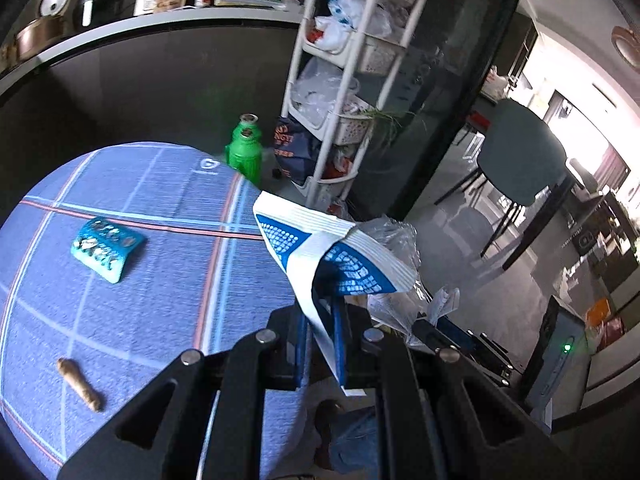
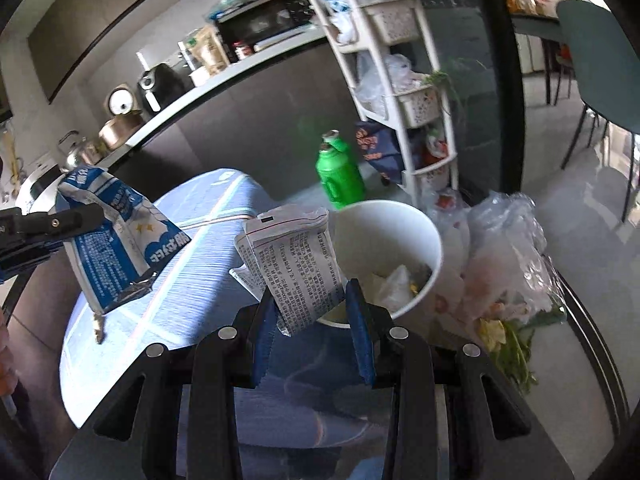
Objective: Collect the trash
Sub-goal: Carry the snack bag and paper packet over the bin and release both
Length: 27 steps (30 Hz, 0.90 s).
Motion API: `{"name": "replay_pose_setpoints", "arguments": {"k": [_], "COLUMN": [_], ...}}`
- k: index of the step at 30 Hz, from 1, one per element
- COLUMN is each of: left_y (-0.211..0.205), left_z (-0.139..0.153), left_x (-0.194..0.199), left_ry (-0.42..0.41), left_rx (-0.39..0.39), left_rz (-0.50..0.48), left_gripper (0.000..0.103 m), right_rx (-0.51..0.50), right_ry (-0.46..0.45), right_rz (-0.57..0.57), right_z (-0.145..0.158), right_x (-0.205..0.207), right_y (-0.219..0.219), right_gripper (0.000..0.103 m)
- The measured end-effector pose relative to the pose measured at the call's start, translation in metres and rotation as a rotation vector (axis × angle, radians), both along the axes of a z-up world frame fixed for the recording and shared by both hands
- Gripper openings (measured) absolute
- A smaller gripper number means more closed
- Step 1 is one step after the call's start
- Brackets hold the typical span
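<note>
Left gripper [image 1: 322,340]: pinching a flattened blue-and-white carton [image 1: 328,252] beyond the blue checked tablecloth [image 1: 152,280].
Right gripper [image 2: 312,316]: fingers around a crumpled grey printed packet [image 2: 292,256] — apparently gripping — beside a white paper cup [image 2: 384,236].

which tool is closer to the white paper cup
Right. The right tool holds a printed wrapper right beside the white paper cup. The left tool holds a blue and white packet further off, across the table.
</note>
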<state>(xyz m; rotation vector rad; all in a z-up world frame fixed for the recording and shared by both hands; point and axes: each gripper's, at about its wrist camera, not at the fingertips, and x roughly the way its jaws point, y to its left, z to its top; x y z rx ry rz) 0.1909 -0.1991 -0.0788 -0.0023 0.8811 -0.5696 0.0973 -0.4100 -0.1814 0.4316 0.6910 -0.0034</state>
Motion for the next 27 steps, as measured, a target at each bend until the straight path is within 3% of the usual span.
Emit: {"name": "replay_pose_setpoints", "arguments": {"k": [10,20,21,23,24,25,27], "left_y": [-0.054,-0.09,-0.093,-0.096,-0.096,-0.094,-0.09], "left_z": [-0.028,-0.072,-0.076,-0.08,-0.08,-0.079,-0.078], "left_x": [0.03,0.075,0.078,0.082,0.084,0.084,0.086], "left_ry": [0.037,0.096,0.093,0.075,0.063,0.048,0.026], "left_rx": [0.029,0.063,0.07,0.094,0.097,0.097,0.095], "left_rz": [-0.082,-0.107,-0.11,-0.089,-0.076,-0.062,-0.032], "left_gripper": [0.012,0.015,0.02,0.04,0.058,0.068,0.074], "right_rx": [-0.005,-0.022,-0.034,-0.067,-0.089,-0.109,-0.133], "right_ry": [0.054,0.09,0.099,0.11,0.104,0.096,0.089], "right_rz": [-0.051,-0.014,-0.002,0.015,0.017,0.024,0.039], "right_z": [-0.029,-0.053,-0.056,-0.058,-0.059,-0.058,-0.058], "right_x": [0.02,0.063,0.067,0.073,0.073,0.072,0.069], "right_y": [-0.033,-0.048,-0.047,-0.043,-0.041,-0.038,-0.034], "right_gripper": [0.032,0.035,0.036,0.062,0.075,0.075,0.077]}}
